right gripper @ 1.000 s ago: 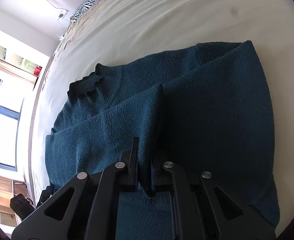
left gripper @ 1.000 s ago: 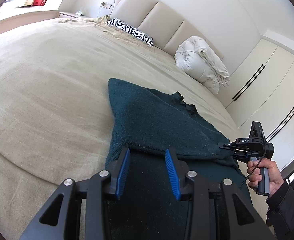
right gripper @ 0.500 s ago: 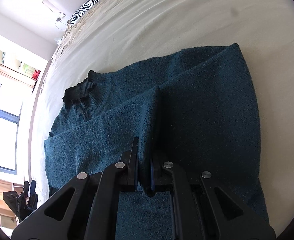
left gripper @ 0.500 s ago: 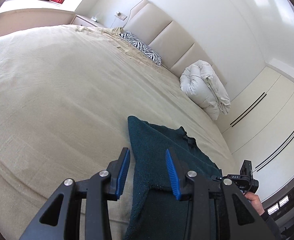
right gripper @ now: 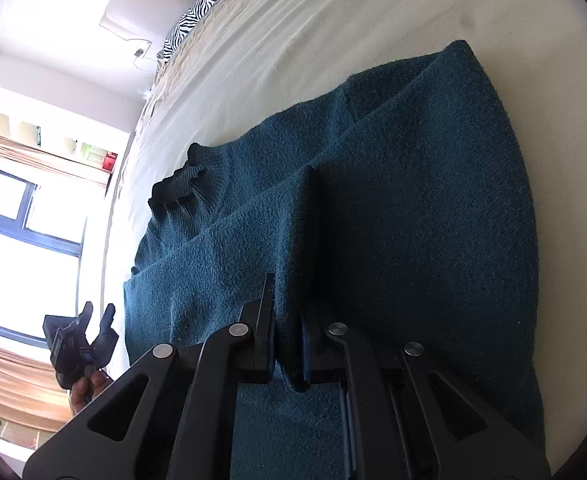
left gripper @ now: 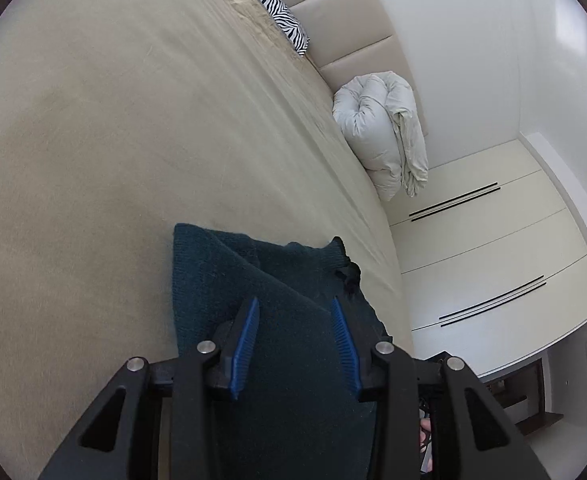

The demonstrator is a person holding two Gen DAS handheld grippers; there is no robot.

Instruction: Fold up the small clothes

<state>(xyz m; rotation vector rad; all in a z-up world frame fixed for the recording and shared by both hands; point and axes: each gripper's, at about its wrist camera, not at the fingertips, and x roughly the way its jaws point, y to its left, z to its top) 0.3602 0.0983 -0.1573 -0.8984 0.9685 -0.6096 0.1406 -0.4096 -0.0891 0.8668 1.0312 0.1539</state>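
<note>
A dark teal sweater (right gripper: 413,208) is lying partly folded on the beige bed (left gripper: 93,140). A raised fold of its knit is being pinched between the closed jaws of the right gripper (right gripper: 287,320). The left gripper (left gripper: 295,332) is being held above the sweater with its blue pads (left gripper: 245,336) standing apart (nothing is gripped between them).

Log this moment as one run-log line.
task: fold sweater | right tool: shut on dark teal sweater fold | left tool: open, above sweater | surface: bed
</note>
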